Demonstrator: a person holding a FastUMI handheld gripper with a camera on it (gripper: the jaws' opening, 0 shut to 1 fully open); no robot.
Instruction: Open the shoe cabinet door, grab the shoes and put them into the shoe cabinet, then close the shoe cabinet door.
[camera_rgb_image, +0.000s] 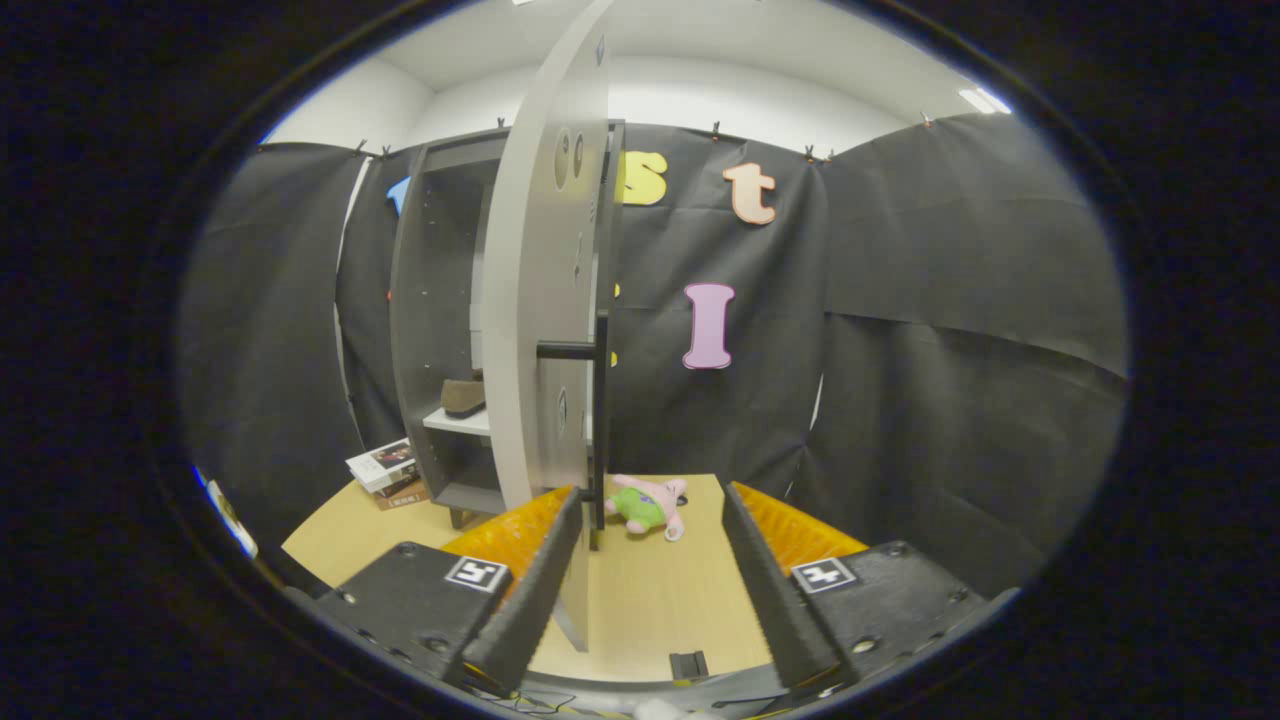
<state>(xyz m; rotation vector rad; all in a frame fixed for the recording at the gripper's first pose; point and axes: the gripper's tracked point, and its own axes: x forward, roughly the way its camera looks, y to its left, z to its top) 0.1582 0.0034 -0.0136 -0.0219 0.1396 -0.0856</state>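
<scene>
The shoe cabinet (432, 330) stands ahead to the left, its grey door (545, 300) swung wide toward me so I see it nearly edge-on. A dark bar handle (597, 400) runs down the door's free edge. A brown shoe (463, 397) rests on the white middle shelf (455, 422) inside. My gripper (650, 575) is open, with nothing between its fingers. The door's lower edge comes down right beside the left finger (545, 575); whether they touch I cannot tell.
A pink and green plush toy (648, 505) lies on the wooden floor (660, 600) just beyond the fingers. A stack of books (385, 470) sits on the floor left of the cabinet. Black cloth walls close the booth behind and to the right.
</scene>
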